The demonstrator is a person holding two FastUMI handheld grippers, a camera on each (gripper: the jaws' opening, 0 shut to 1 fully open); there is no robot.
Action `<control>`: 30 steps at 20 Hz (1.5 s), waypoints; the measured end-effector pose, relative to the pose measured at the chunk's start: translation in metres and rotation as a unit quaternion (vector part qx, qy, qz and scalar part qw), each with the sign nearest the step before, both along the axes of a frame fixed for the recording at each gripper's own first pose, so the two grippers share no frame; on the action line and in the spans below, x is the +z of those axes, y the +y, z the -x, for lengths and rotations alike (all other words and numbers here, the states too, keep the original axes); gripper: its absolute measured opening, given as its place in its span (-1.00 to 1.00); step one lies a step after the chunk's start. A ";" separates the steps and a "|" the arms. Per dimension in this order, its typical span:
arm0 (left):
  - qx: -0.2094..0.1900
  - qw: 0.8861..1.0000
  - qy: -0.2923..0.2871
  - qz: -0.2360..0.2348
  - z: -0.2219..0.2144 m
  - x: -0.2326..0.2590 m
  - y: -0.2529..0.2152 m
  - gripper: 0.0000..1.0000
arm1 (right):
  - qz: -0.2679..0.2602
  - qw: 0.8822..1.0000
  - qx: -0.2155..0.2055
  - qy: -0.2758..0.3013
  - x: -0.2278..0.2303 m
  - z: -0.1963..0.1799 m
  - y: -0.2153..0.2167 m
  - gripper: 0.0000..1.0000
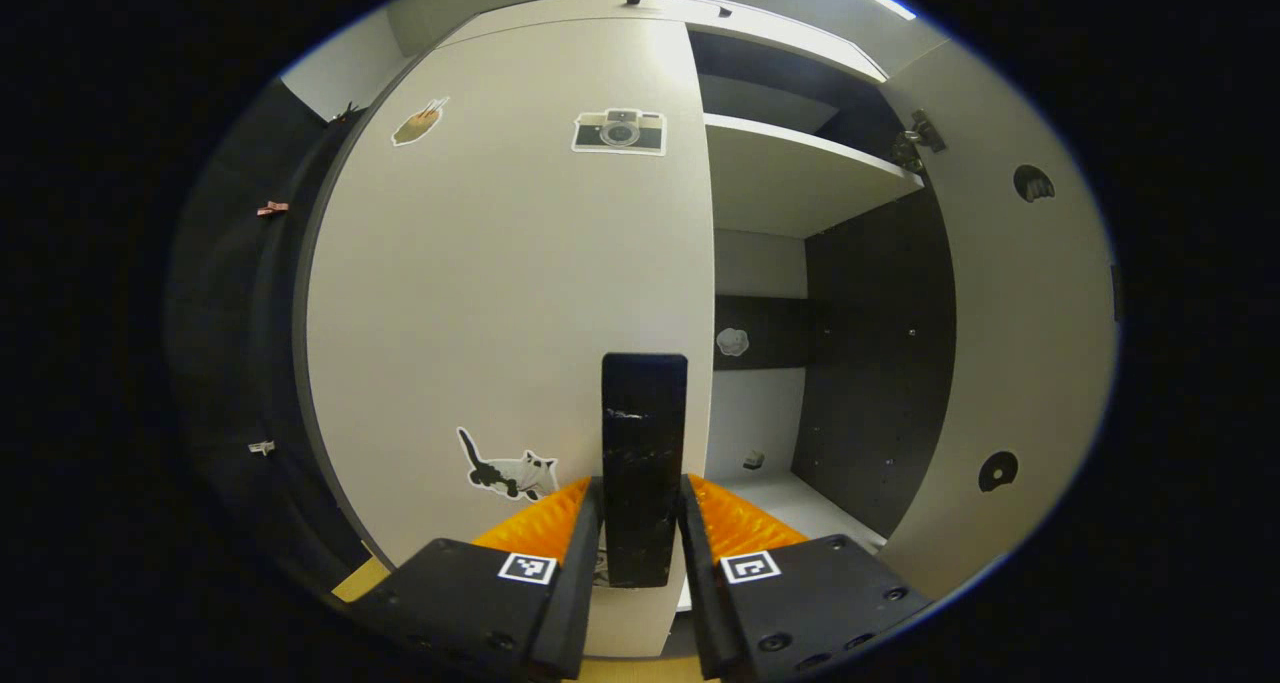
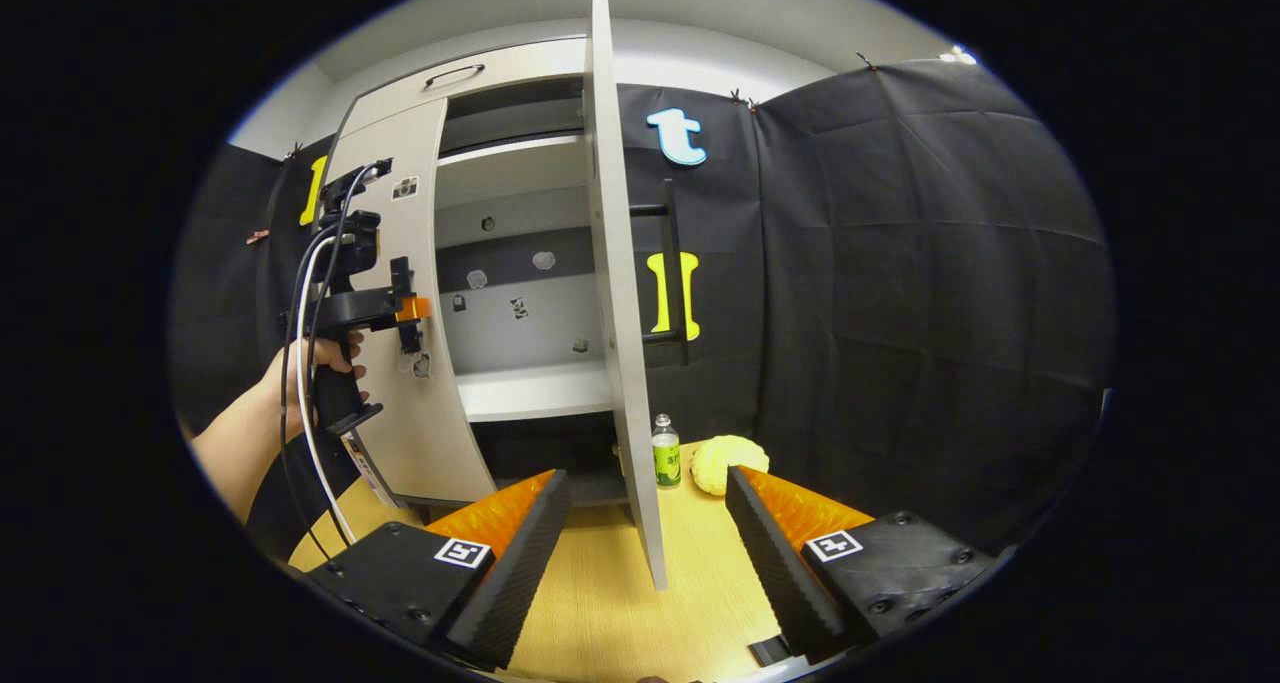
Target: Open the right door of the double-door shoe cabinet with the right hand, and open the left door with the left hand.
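Observation:
The white shoe cabinet's left door [image 1: 500, 293] carries several stickers and looks closed or barely ajar. Its black vertical handle [image 1: 645, 433] stands between the fingers of my left gripper [image 1: 641, 483], which is shut on it. In the right gripper view, a hand holds that left gripper [image 2: 405, 308] against the left door [image 2: 425, 383]. The right door [image 2: 620, 293] is swung wide open and seen edge-on, its black handle [image 2: 675, 263] on the outer face. My right gripper [image 2: 645, 553] is open and holds nothing; the door's lower edge lies beyond the gap between its fingers.
Inside the cabinet are white shelves [image 1: 790, 173] and a dark back wall. On the wooden table [image 2: 600, 613], right of the open door, stand a small green-labelled bottle [image 2: 666, 451] and a yellow lump [image 2: 728, 463]. Black cloth wall [image 2: 900, 293] closes the right side.

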State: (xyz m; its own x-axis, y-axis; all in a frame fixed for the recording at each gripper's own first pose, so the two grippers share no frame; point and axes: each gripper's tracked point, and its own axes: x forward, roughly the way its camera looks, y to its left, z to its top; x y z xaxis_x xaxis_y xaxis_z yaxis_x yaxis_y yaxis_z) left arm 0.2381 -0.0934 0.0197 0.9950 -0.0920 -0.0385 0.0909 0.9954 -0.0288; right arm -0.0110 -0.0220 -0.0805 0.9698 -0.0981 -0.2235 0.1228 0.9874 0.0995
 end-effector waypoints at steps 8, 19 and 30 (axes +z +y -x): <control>-0.010 1.000 -0.008 -0.003 -0.001 -0.002 -0.001 -0.64 | -0.010 0.998 0.051 0.020 -0.016 -0.011 0.020 0.97; 0.002 1.000 0.018 0.015 0.019 -0.001 0.004 -0.79 | 0.000 0.994 0.112 -0.002 -0.006 -0.013 0.043 0.97; -0.018 0.999 0.033 0.025 0.089 -0.002 0.033 -0.80 | 0.003 0.991 0.131 -0.001 -0.002 -0.011 0.094 0.97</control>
